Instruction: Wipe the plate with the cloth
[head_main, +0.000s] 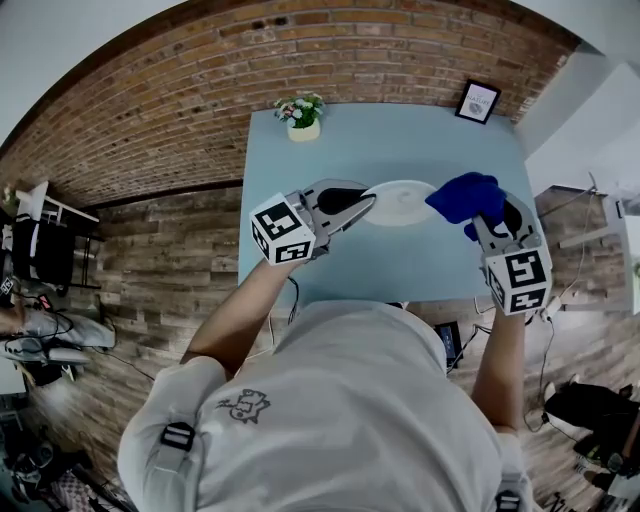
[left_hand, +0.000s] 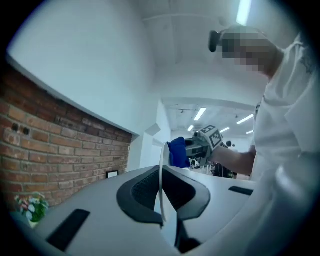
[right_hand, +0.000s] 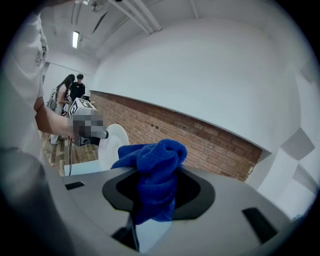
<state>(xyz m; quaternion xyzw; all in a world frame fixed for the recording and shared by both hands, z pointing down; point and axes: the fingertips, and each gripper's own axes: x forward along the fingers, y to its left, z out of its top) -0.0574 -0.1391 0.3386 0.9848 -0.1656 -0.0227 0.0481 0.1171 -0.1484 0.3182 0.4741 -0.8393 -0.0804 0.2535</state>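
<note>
A white plate (head_main: 402, 201) hangs above the light blue table (head_main: 400, 265), gripped by its left rim in my left gripper (head_main: 362, 205), which is shut on it. In the left gripper view the plate (left_hand: 161, 180) shows edge-on between the pads. A bunched blue cloth (head_main: 464, 196) is pinched in my right gripper (head_main: 482, 222), just right of the plate. In the right gripper view the cloth (right_hand: 153, 175) bulges out of the jaws, and the plate (right_hand: 112, 143) stands beyond it to the left. From the left gripper view the cloth (left_hand: 178, 152) sits close behind the plate's rim.
A small pot of flowers (head_main: 302, 115) stands at the table's far left corner and a framed picture (head_main: 478, 101) at its far right. A brick wall (head_main: 200, 90) runs behind the table. Two people (right_hand: 70, 92) stand in the distance in the right gripper view.
</note>
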